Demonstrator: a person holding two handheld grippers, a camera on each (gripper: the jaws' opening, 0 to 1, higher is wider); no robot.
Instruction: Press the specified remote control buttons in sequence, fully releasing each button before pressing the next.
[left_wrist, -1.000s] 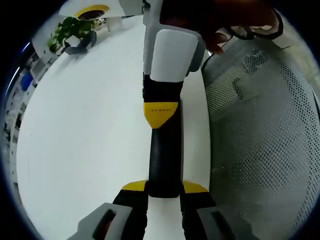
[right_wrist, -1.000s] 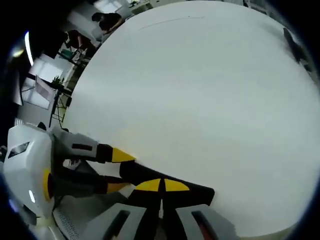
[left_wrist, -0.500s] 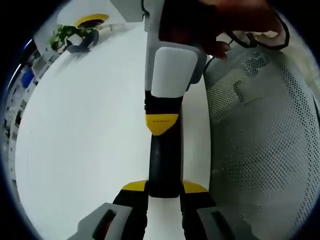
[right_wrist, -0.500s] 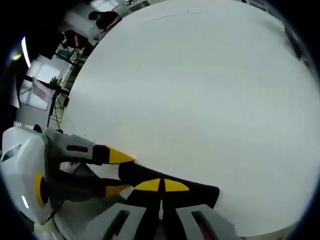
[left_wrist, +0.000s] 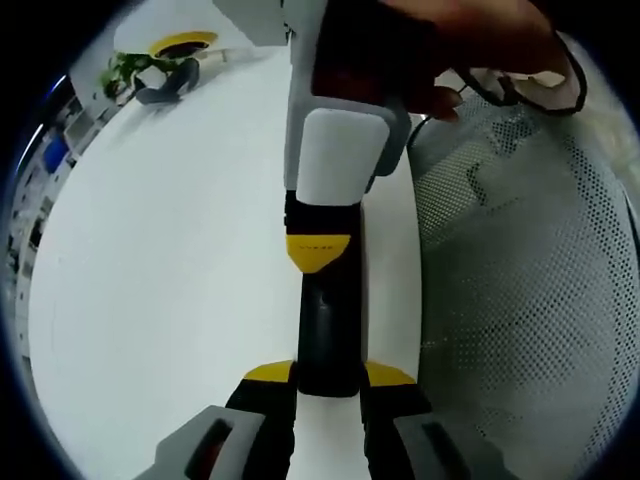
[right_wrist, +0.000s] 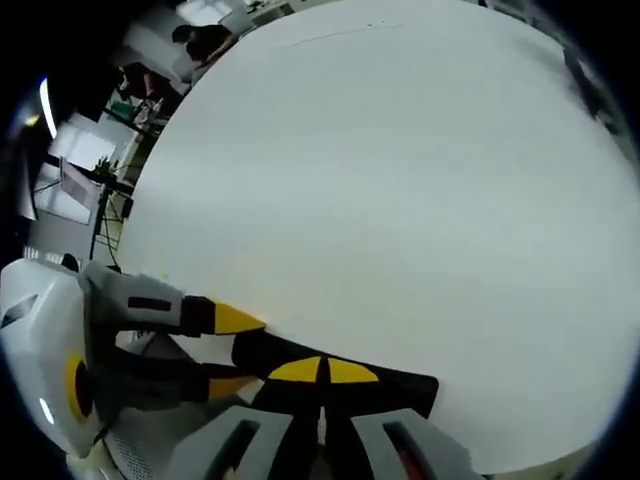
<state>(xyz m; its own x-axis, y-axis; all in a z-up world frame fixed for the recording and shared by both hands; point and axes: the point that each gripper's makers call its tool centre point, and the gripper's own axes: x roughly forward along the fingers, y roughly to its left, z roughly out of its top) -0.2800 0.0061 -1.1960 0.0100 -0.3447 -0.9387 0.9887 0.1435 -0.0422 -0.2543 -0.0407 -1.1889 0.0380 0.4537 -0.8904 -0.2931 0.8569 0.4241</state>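
REMOTE: black remote control lies at the near table edge, long axis away from view, rigid and light by the look, liable to skid | LEFT: left gripper pinches its near end | RIGHT: right gripper pressed together, tips on remote | ROOM: white table open far and left; mesh chair close right.

- left gripper: fingers clamped on the black remote above the white surface.
- right gripper: fingers closed together, tips pressed on the remote.
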